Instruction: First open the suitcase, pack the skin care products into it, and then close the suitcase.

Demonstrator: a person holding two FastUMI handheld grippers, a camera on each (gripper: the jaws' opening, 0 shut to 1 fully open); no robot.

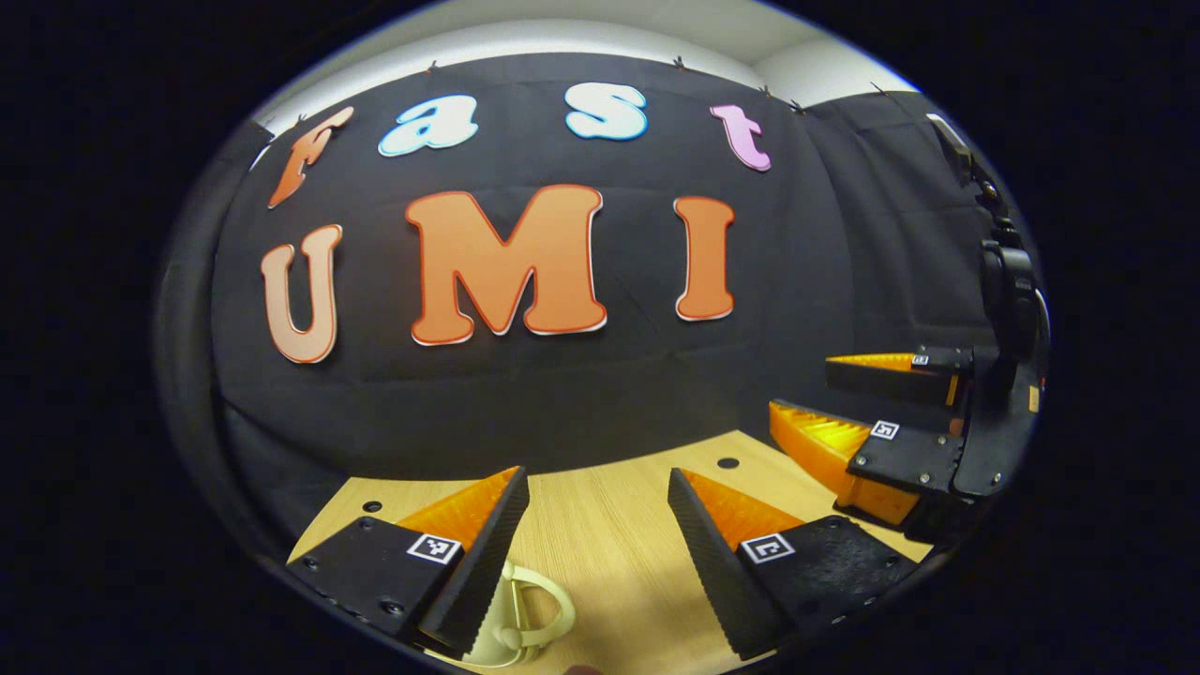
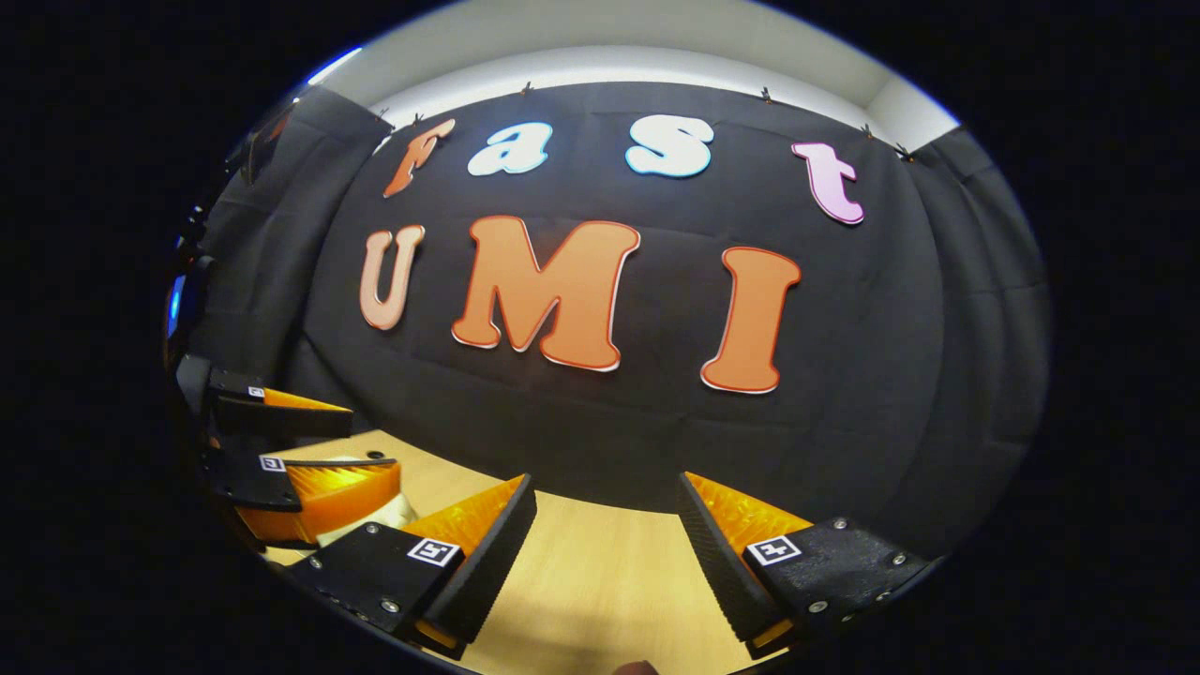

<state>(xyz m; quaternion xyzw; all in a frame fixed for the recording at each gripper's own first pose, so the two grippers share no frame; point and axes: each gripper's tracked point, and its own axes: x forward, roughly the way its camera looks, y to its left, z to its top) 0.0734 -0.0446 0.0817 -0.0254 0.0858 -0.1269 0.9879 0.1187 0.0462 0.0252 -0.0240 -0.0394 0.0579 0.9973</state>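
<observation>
Left gripper (image 1: 598, 525) and right gripper (image 2: 607, 530) hover over the desk (image 1: 600, 525), fingers spread, empty; cream handle (image 1: 525, 614) at 6 o'clock awaits grasping.

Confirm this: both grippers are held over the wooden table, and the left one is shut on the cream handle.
Not shut. In the left gripper view the left gripper is open, its fingers apart over the wooden table; the cream handle lies beside one finger, ungripped. The rest holds.

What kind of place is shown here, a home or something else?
Most likely a recording booth, not a home: black cloth wall hangs behind a plain wooden table, and both the left gripper and right gripper are held open above it.
</observation>
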